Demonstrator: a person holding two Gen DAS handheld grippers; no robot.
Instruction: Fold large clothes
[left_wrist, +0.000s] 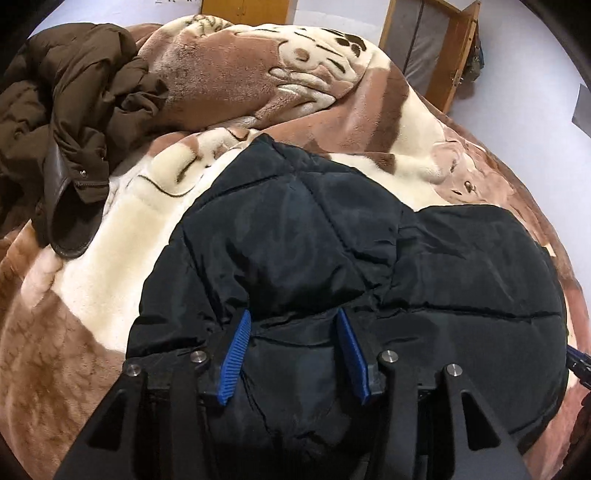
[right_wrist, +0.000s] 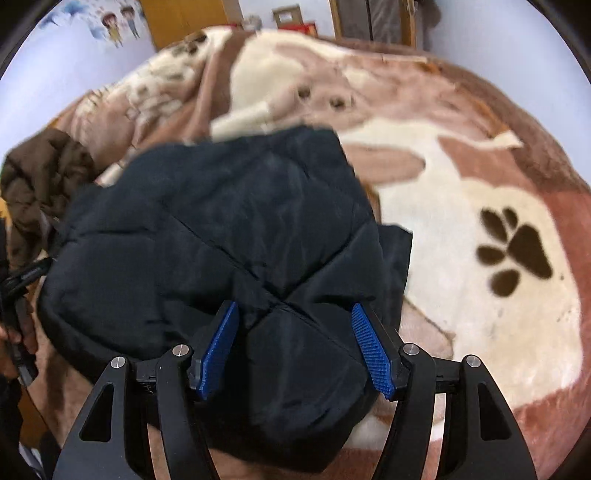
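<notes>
Lying folded on blanket (left_wrist: 110, 229), black jacket (left_wrist: 332, 240) (long axis unclear)

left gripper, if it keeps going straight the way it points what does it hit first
Most likely the black puffer jacket: the left gripper stands open right over its folded bulk, pointing down into it. The blanket lies beyond. Depth is hard to judge here.

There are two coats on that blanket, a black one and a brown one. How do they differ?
The black coat lies in a compact, folded bundle in the middle of the blanket; the brown coat sits crumpled in a loose heap at the far left. The black coat lies right under both grippers; the brown coat is off to the side, away from them. The black coat looks smooth and slightly shiny, the brown one matte and wrinkled. Both are padded, quilted winter coats.
</notes>
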